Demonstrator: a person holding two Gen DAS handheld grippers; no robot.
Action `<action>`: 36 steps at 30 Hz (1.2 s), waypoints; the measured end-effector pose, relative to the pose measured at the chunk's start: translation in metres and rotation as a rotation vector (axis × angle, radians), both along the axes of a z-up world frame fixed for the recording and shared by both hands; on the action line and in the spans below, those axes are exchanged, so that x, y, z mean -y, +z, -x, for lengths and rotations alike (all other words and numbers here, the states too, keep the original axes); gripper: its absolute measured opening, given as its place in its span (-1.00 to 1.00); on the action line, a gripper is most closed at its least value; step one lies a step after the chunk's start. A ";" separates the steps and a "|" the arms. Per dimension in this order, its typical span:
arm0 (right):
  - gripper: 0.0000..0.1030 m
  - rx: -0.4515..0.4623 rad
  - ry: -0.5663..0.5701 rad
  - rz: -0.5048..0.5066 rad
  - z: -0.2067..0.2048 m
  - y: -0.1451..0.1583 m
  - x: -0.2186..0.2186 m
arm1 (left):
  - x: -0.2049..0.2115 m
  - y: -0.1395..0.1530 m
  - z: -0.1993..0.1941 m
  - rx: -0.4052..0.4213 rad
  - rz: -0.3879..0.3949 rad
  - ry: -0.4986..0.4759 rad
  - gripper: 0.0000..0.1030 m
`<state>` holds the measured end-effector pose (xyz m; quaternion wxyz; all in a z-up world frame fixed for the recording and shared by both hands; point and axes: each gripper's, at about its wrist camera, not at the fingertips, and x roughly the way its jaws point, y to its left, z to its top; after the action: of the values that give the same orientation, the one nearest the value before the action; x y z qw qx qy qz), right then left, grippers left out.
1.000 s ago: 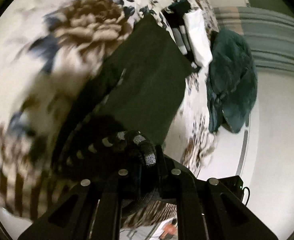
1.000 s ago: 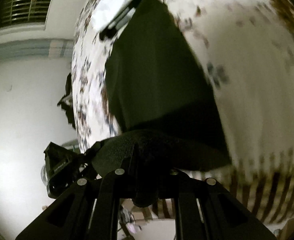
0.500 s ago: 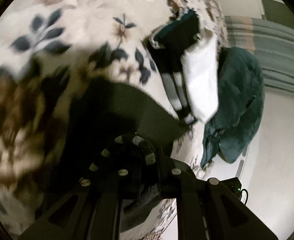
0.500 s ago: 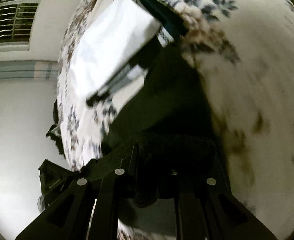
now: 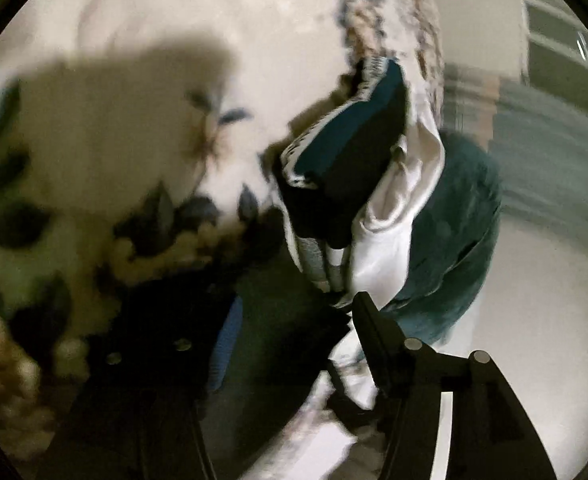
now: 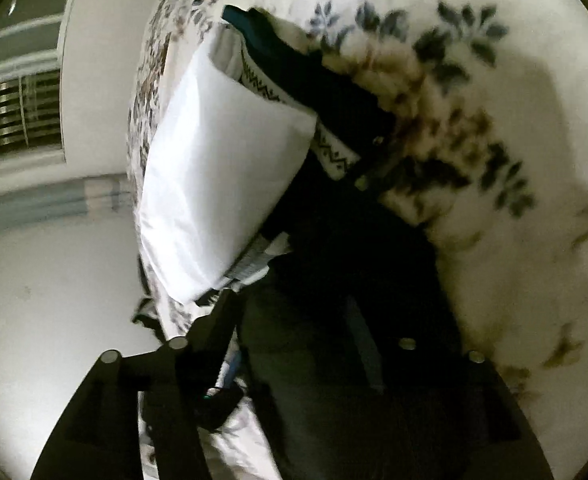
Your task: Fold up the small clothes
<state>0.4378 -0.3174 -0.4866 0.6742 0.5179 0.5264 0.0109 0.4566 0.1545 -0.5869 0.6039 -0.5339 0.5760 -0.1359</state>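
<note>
From the left wrist camera I see my left tool (image 5: 289, 320) low in the frame with its jaws opening; the right finger (image 5: 374, 332) stands clear at lower right, the left one is lost in shadow at lower left. The dark, flat-folded garment (image 5: 277, 360) lies between the fingers at the bottom centre, resting on the white bed cover with its blue and brown flower print (image 5: 141, 92), and as far as the blur allows I see no pad pressing on it. Just above it, right of centre, sits a stack of folded clothes (image 5: 346, 168): a teal and black piece with patterned white trim, and a white piece along its right side. A dark green rumpled cloth (image 5: 458, 232) hangs off the bed edge at right.

From the right wrist camera, my right tool (image 6: 326, 320) also has its jaws opening, the left finger (image 6: 217, 320) showing at lower left. The dark garment fills the lower centre between the fingers, loose as far as I can tell. The stack, white piece foremost, sits at upper left centre, touching the garment's far edge. A louvred window (image 6: 17, 116) shows at far left.
</note>
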 end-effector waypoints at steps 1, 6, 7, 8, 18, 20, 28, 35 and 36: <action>0.32 -0.004 0.026 0.044 0.005 0.006 0.002 | -0.003 0.008 0.001 0.028 -0.039 -0.027 0.07; 0.51 -0.060 0.164 0.235 0.048 0.021 0.013 | -0.013 0.056 0.050 0.166 -0.279 -0.159 0.27; 0.58 -0.080 0.197 0.262 0.060 0.022 0.016 | -0.014 0.063 0.070 0.172 -0.311 -0.174 0.34; 0.66 -0.101 0.224 0.281 0.070 0.021 0.018 | -0.014 0.067 0.090 0.171 -0.327 -0.179 0.46; 0.91 -0.145 0.375 0.190 0.089 -0.016 0.010 | 0.013 0.019 0.246 -0.061 -0.165 0.063 0.59; 0.91 -0.139 0.398 0.173 0.070 -0.030 0.006 | 0.024 0.014 0.254 -0.058 -0.142 0.119 0.59; 0.94 -0.121 0.511 0.074 0.002 -0.072 -0.016 | 0.067 -0.023 0.222 -0.036 -0.230 0.182 0.60; -0.32 -0.069 0.468 0.053 0.002 -0.078 -0.027 | 0.035 -0.022 0.230 -0.037 -0.173 0.470 -0.28; -0.36 -0.076 0.452 0.040 0.005 -0.080 -0.027 | 0.032 -0.018 0.228 -0.030 -0.179 0.458 -0.33</action>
<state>0.4329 -0.2905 -0.5669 0.6443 0.3733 0.6544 0.1318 0.2284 0.1228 -0.6054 0.6554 -0.5967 0.4586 0.0640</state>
